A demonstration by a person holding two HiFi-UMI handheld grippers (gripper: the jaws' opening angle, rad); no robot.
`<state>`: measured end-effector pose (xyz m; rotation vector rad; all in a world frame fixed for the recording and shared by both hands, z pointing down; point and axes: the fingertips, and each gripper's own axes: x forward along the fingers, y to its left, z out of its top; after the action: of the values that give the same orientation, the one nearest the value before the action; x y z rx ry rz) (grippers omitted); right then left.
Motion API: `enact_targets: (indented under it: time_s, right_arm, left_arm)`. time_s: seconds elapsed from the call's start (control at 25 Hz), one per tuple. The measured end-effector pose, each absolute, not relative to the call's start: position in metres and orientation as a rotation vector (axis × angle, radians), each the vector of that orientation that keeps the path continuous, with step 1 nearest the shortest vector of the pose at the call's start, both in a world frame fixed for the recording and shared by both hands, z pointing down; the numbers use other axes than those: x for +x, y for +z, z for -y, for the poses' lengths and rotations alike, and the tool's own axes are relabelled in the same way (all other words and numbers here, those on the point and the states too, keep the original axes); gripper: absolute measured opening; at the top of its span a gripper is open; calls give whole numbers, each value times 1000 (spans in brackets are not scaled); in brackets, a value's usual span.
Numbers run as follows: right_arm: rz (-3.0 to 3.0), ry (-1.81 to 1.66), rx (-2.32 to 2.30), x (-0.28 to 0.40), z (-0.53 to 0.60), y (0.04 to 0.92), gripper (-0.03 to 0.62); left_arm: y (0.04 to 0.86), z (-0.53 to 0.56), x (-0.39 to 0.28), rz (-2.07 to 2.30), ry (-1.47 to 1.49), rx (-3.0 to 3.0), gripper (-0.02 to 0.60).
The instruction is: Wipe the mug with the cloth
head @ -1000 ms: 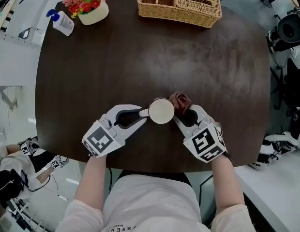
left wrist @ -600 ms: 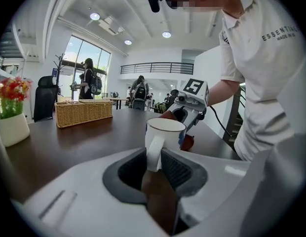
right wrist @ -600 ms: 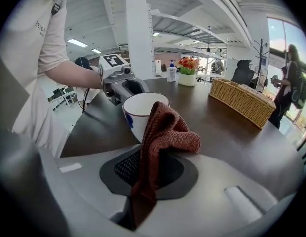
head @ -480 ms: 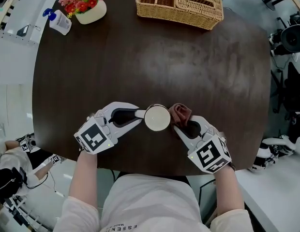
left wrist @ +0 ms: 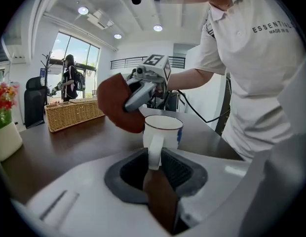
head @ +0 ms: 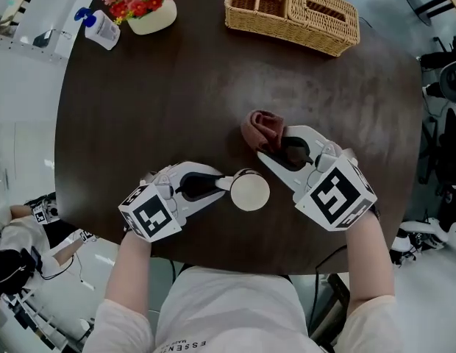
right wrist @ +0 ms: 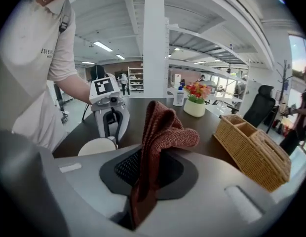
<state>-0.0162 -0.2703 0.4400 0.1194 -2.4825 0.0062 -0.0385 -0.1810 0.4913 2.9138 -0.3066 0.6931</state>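
Right gripper (head: 276,144): drawn back from the mug (head: 250,190) since the earlier frame, jaws clamping the red-brown cloth (head: 259,127), now apart from the mug. Left gripper (head: 222,183): jaws pinching the mug's handle, holding it upright near the dark table's (head: 176,87) near edge.

The right hand-held gripper (head: 272,141) has pulled the cloth (head: 259,127) off the mug (head: 250,193), carrying it toward the upper right of the frame, the two now apart.
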Motion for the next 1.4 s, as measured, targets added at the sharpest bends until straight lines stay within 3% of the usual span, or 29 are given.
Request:
enact_targets:
  time_s: [0.48, 1.12, 1.4]
  right_arm:
    - [2447, 233, -476, -83, 213, 458, 83]
    - [2467, 648, -434, -29, 229, 456, 83]
    - [2518, 666, -316, 0, 229, 458, 83]
  left_arm:
    - [491, 181, -39, 347, 667, 2878, 84]
    - [491, 180, -40, 424, 668, 2825, 84]
    - [491, 180, -39, 467, 660, 2781, 87]
